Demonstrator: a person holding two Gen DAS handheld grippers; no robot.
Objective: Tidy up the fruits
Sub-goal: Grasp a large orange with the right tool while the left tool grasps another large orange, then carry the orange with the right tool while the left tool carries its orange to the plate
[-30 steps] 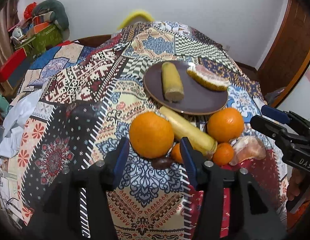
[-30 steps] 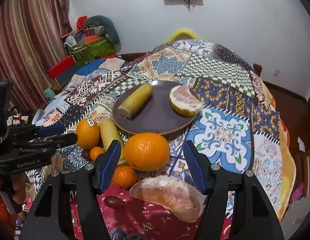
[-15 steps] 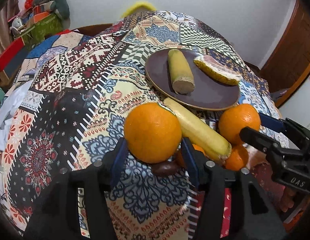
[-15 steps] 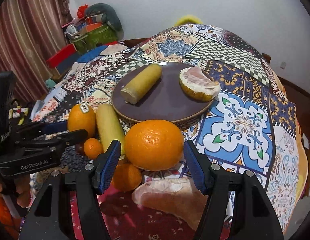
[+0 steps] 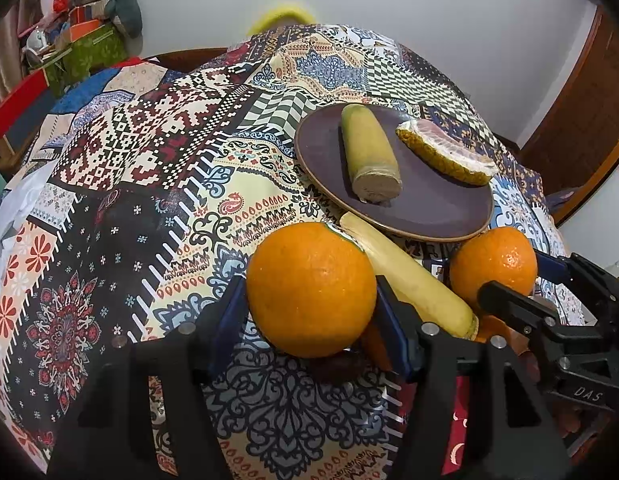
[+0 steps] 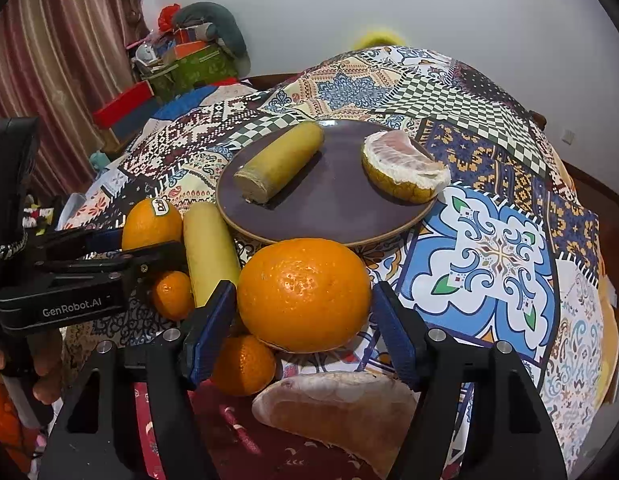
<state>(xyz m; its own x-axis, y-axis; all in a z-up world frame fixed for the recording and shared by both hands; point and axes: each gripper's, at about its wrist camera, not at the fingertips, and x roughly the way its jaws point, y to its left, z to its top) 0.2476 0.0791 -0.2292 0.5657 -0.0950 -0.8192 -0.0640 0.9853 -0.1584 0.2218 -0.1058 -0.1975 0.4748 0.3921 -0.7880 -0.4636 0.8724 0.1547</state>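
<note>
Two grippers, each straddling a round, dimpled orange. Left gripper [image 5: 311,312] jaws have just been opening around the stickered orange [image 5: 311,294]; pad contact possibly lost, hard to judge. Right gripper [image 6: 303,320] jaws, likewise opening, bracket the second orange [image 6: 305,294] with visible gaps. Beyond: smooth purple plate [image 6: 329,216], patchwork tabletop [image 6: 489,256].

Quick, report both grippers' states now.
Left gripper: open, jaws just widened around the stickered orange, not gripping.
Right gripper: open, jaws just widened around the big orange, not gripping.
</note>
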